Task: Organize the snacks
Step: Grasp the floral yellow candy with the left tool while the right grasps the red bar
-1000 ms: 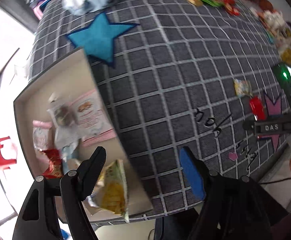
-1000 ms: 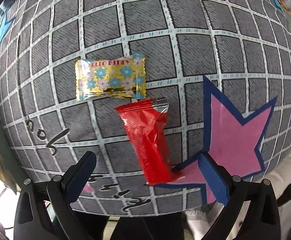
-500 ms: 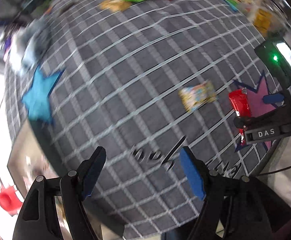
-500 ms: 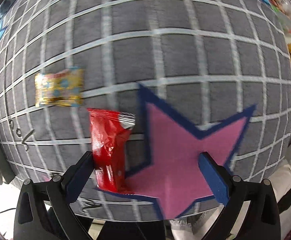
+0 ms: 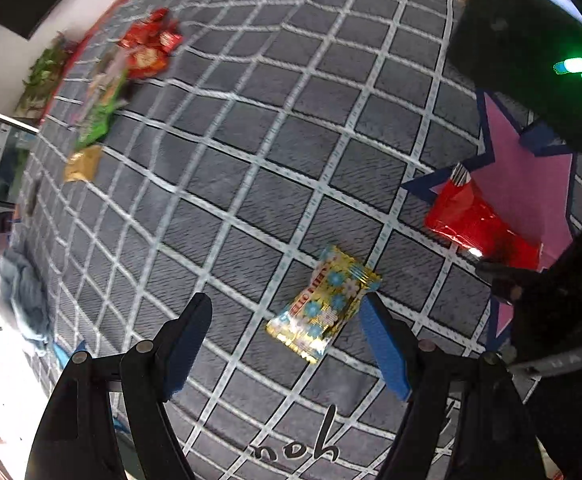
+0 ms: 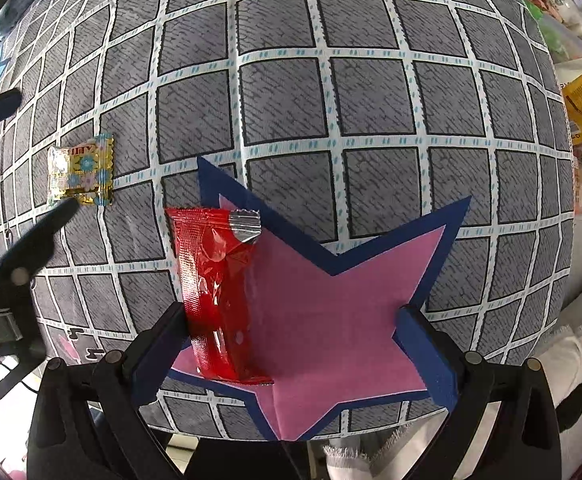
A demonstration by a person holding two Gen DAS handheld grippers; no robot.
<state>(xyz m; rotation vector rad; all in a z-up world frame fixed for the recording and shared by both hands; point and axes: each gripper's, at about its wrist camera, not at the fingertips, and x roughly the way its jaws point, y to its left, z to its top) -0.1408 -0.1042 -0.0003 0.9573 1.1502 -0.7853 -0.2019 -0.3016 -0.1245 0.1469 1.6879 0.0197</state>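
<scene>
Both my jaws are wide and holding nothing, so my left gripper [image 5: 287, 316] could push the gold candy [image 5: 324, 305] beside its right finger away (it is slippery), while my right gripper [image 6: 291, 332] could miss the red packet [image 6: 215, 292] lying by its left finger on the surface [image 6: 331, 80].

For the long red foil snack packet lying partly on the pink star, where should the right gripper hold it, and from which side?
Grip the long red foil snack packet across its narrow width near the middle, coming from above. It lies flat and slim, so the open right gripper would span it easily; the crimped silver end looks too thin to hold.
</scene>
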